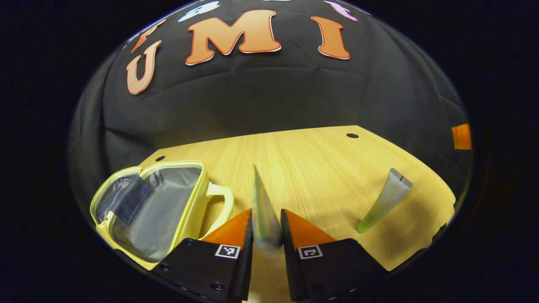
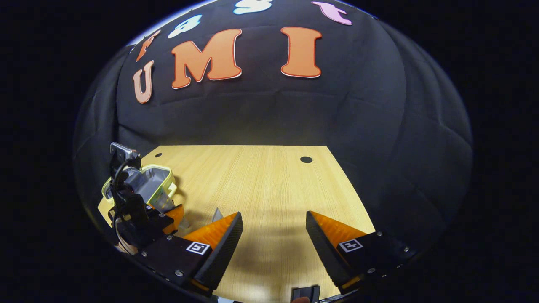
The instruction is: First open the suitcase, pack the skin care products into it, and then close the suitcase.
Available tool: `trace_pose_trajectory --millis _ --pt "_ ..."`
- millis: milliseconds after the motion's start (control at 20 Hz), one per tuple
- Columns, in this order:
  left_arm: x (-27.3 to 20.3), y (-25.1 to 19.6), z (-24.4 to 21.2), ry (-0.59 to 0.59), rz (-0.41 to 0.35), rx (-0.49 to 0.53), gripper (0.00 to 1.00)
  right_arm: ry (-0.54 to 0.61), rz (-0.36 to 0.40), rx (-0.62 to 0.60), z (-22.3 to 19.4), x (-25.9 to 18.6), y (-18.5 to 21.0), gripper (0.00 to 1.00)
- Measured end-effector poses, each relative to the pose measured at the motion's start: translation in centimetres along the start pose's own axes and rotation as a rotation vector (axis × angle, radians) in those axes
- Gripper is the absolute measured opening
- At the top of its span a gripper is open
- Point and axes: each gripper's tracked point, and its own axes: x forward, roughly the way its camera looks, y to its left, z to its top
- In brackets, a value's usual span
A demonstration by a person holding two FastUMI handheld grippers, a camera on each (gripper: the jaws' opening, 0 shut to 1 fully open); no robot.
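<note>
In the left gripper view, the suitcase [image 1: 151, 210] lies at the far left of the wooden table [image 1: 320, 160], a small yellow soft-sided case already open, its grey lining showing and its handle turned toward the centre; just to the right of that handle, the left gripper [image 1: 266, 235] has its two fingers pressed against a pale tube [image 1: 263, 210] of skin care product, gripped near its lower end with the flat crimped tail pointing away (its shape is blurred, so I cannot tell whether a cap sits between the fingers); farther right, well apart, a second tube [image 1: 385, 200] with a green cap lies on the table, untouched. In the right gripper view, the left gripper [image 2: 166, 219] shows at the far left beside the case [image 2: 158, 183], and the right gripper [image 2: 273, 235] hovers over bare table, fingers spread wide with nothing between them. Both tubes look light, soft and squeezable, probably slick; a grip across the stiffer shoulder near the cap should hold better than one on the yielding middle, which could slip or dent.
</note>
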Motion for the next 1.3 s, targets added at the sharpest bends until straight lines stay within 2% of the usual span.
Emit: trace_pose_trajectory --millis 100,150,200,350,550,750,850,900,1000,1050,1100,1300 --pt "-0.6 0.6 -0.4 0.035 0.006 -0.033 0.3 0.005 0.019 -0.01 -0.7 -0.1 0.9 0.96" --pt "-0.8 1.0 -0.6 0.054 0.005 -0.063 0.3 0.008 0.036 -0.011 -1.0 -0.1 1.7 0.96" --pt "-1.7 1.2 -0.4 0.071 -0.007 -0.088 0.25 0.014 0.057 -0.012 -1.3 -0.1 2.6 0.95" --pt "-3.8 2.6 0.8 0.099 -0.018 -0.126 0.25 0.027 0.123 -0.047 -2.4 0.7 5.7 0.95" --pt "-7.3 4.2 3.0 0.118 -0.078 -0.169 0.24 0.153 0.208 -0.068 -6.7 3.9 10.1 0.96" --pt "-10.1 7.3 4.5 0.129 -0.092 -0.176 0.24 0.267 0.196 -0.046 -10.4 7.8 12.0 0.92" --pt "-11.1 8.9 4.6 0.128 -0.084 -0.164 0.24 0.29 0.153 -0.063 -11.4 9.3 11.5 0.81" --pt "-11.6 9.7 4.7 0.13 -0.079 -0.163 0.24 0.306 0.131 -0.058 -11.7 9.9 11.0 0.64" --pt "-12.3 11.0 4.1 0.14 -0.074 -0.175 0.24 0.321 0.14 0.005 -11.4 10.2 11.3 0.32" --pt "-12.3 11.5 3.7 0.151 -0.077 -0.185 0.24 0.339 0.132 0.028 -11.4 9.9 11.1 0.31" --pt "-12.5 12.1 3.6 0.162 -0.082 -0.195 0.25 0.349 0.123 0.037 -11.3 9.6 10.8 0.23" --pt "-13.1 15.6 3.8 0.218 -0.091 -0.188 0.25 0.356 0.161 0.015 -9.4 6.5 12.1 0.24"
